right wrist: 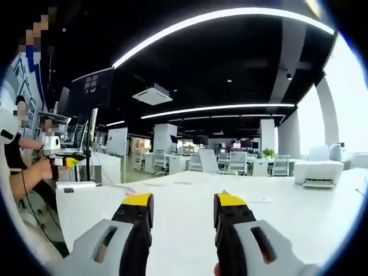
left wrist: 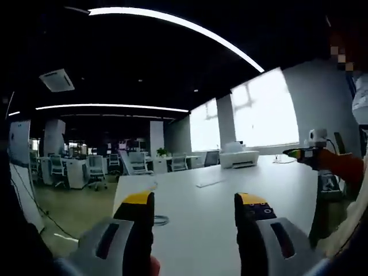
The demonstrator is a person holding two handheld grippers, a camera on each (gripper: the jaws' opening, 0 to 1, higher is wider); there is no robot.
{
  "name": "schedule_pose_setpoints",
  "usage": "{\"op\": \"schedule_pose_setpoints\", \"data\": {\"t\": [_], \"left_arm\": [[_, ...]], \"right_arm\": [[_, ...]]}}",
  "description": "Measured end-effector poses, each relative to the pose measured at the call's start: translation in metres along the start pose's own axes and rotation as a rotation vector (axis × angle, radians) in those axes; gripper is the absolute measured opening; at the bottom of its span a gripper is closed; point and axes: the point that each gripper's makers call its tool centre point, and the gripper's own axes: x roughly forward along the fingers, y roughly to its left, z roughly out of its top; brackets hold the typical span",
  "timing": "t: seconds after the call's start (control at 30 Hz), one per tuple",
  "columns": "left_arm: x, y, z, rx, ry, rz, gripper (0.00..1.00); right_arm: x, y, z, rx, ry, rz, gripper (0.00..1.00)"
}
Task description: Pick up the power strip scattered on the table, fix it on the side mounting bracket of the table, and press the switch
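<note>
**Task not started: both grippers empty, power strip not located**

Status: nothing done as far as I can judge. No pick, no mount, no switch press.

- Left gripper [left wrist: 195, 208], grey body with yellow-tipped black jaws: jaws spread wide, nothing between them. Held level above the long white table [left wrist: 218, 195], pointing down its length toward the windows.
- Right gripper [right wrist: 181, 208], same grey body and yellow-tipped black jaws: jaws apart at a moderate gap, empty. Also held level over the white table, pointing across the office.
- Power strip: can't identify it for certain. A thin flat pale object [left wrist: 209, 183] lies well ahead of the left gripper on the table, too small to tell what it is. A loop of grey cable [left wrist: 161, 219] hangs at the table's left edge; can't tell what it connects to.
- Side mounting bracket: can't make it out.
- White printer [left wrist: 239, 158] sits at the far end of the table.
- Another person [right wrist: 23, 155] at the table's side holds a similar handheld device [right wrist: 57, 150].

Left to do, by my read: find the strip, grasp it, seat it on the bracket, press the switch. Basically everything.
</note>
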Motion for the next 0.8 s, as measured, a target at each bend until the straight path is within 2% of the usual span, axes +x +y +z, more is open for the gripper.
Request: {"op": "schedule_pose_setpoints", "data": {"t": [0.17, 0.37, 0.47, 0.8], "left_arm": [[0.004, 0.002, -0.014, -0.005, 0.026, 0.015, 0.6], [0.004, 0.001, -0.02, -0.012, 0.042, 0.026, 0.6], [0.005, 0.002, -0.023, -0.029, 0.033, 0.025, 0.6], [0.018, 0.004, -0.034, -0.042, 0.057, 0.013, 0.6]], "right_arm": [[0.001, 0.001, -0.02, 0.006, 0.024, -0.009, 0.4], [0.001, -0.003, -0.032, 0.043, 0.019, -0.022, 0.41], [0.001, -0.004, -0.036, 0.073, 0.016, -0.022, 0.42], [0.007, -0.01, -0.038, 0.056, 0.04, -0.031, 0.43]]}}
